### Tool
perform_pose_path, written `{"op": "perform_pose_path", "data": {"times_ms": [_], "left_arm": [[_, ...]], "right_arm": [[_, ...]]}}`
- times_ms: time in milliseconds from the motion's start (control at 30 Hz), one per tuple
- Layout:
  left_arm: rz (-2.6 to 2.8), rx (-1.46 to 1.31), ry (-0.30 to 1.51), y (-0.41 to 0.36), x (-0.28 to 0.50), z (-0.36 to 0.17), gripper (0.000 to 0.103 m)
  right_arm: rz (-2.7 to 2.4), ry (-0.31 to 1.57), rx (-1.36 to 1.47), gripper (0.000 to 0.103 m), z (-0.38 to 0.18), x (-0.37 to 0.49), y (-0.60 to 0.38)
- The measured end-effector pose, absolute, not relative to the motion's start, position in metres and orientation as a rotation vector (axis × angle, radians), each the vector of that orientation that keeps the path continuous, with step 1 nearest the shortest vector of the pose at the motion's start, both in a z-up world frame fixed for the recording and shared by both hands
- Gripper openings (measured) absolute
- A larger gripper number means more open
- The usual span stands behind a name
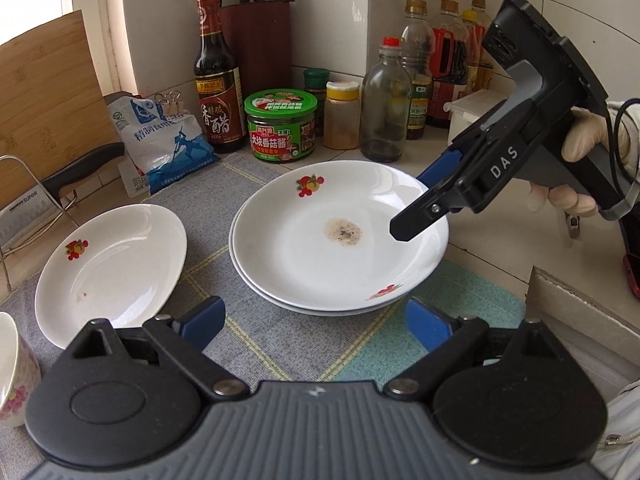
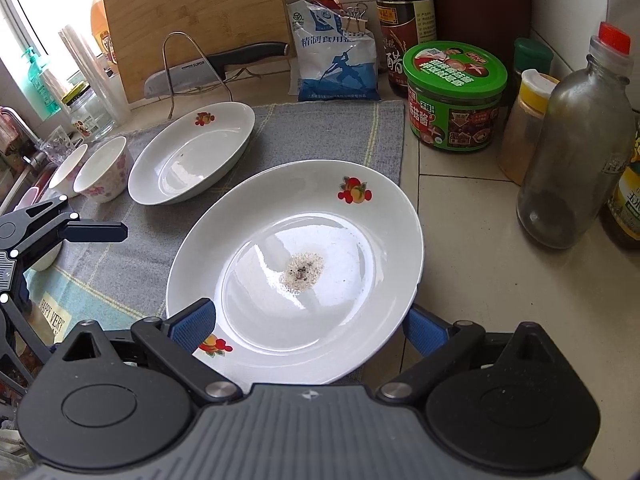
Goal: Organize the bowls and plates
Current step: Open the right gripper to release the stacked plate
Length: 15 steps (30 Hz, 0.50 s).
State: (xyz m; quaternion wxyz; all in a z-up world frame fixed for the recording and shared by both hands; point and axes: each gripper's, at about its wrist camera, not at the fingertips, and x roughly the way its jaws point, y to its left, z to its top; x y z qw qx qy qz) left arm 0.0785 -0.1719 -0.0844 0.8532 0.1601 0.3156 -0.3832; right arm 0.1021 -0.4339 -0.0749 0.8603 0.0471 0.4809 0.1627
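So, two plates stacked on the cloth mat, one loose plate off to the side

Right gripper [image 2: 308,330] has its fingers apart around the top plate [image 1: 340,236] rim, gripping nothing yet; left gripper [image 1: 314,330] fingers are also apart, holding nothing; a careless pinch could skid the stack toward the jars [image 1: 282,126] behind; open room lies toward the single plate [image 1: 114,270] and bowls [image 2: 104,172]; worktop [image 2: 480,280] edge sits close on the right.

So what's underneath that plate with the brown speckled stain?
Another white plate: only its rim edge shows below the stained plate. Its inside is covered, so its condition can't be told.
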Motion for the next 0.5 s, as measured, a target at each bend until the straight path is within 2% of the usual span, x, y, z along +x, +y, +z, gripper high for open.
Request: {"op": "perform_pose_path", "data": {"times_ms": [500], "left_arm": [[-0.686,0.279,0.632,-0.125,0.050,-0.080,0.098]], "right_arm": [[0.285,0.904,-0.053,0.103,-0.055,0.081,-0.380]]}}
